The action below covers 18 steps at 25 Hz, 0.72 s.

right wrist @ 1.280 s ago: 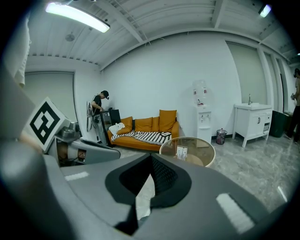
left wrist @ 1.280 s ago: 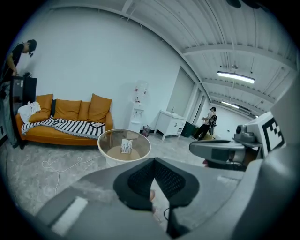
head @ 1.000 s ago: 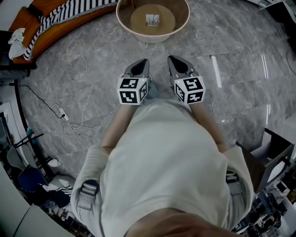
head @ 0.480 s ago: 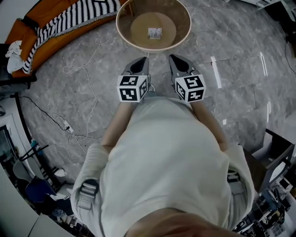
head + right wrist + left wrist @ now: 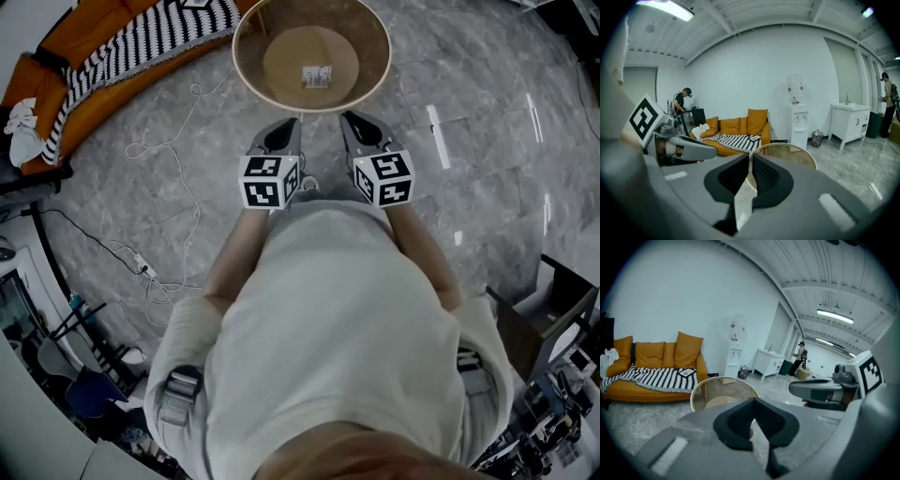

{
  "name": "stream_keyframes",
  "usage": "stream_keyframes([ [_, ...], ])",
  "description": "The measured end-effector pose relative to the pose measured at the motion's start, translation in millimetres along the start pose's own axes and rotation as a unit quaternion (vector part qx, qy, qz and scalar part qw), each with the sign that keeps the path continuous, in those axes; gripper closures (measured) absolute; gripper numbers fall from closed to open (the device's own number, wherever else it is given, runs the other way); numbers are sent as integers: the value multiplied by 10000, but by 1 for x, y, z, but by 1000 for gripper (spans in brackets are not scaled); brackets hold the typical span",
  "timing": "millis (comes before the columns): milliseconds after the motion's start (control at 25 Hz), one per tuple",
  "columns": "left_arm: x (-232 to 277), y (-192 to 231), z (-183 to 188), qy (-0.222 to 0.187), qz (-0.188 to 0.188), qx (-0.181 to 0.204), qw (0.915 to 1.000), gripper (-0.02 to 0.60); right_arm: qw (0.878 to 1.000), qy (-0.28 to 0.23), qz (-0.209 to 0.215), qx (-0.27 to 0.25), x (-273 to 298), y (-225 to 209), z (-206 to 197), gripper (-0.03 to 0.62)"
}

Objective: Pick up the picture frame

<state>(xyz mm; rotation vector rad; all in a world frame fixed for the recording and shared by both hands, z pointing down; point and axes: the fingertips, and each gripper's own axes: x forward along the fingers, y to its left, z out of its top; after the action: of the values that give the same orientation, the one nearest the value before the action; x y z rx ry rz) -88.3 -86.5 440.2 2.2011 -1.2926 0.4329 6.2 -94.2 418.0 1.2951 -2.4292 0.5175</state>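
A small dark-edged picture frame (image 5: 687, 373) lies flat on the striped blanket of the orange sofa; the right gripper view also shows this frame (image 5: 753, 138). In front of the sofa stands a round glass-topped table (image 5: 246, 59) with a small printed rectangle (image 5: 317, 76) at its middle. My left gripper (image 5: 285, 127) is shut and empty, held just short of the table's near rim. Beside it, my right gripper (image 5: 360, 122) has its jaws opening, a narrow gap with nothing between them. Both point past the table (image 5: 701, 389) toward the sofa.
The orange sofa (image 5: 89, 80) with cushions and a striped blanket (image 5: 141, 42) stands at the far left. A white cable (image 5: 173, 169) trails over the grey floor. A water dispenser (image 5: 798, 117) and a white cabinet (image 5: 851, 123) stand against the wall. Clutter fills the lower corners.
The round table has come nearer and shows more fully at the top of the head view. Both grippers have advanced toward its rim, side by side.
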Motion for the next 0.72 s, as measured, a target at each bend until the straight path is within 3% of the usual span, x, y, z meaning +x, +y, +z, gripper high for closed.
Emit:
stream_keyframes([
  [360, 42, 10, -21, 372, 55, -261, 9990, 581, 9990, 316, 88, 306, 30, -27, -16, 571],
  [720, 125, 39, -43, 768, 210, -385, 9961, 580, 9962, 811, 312, 21, 98, -75, -49, 577],
])
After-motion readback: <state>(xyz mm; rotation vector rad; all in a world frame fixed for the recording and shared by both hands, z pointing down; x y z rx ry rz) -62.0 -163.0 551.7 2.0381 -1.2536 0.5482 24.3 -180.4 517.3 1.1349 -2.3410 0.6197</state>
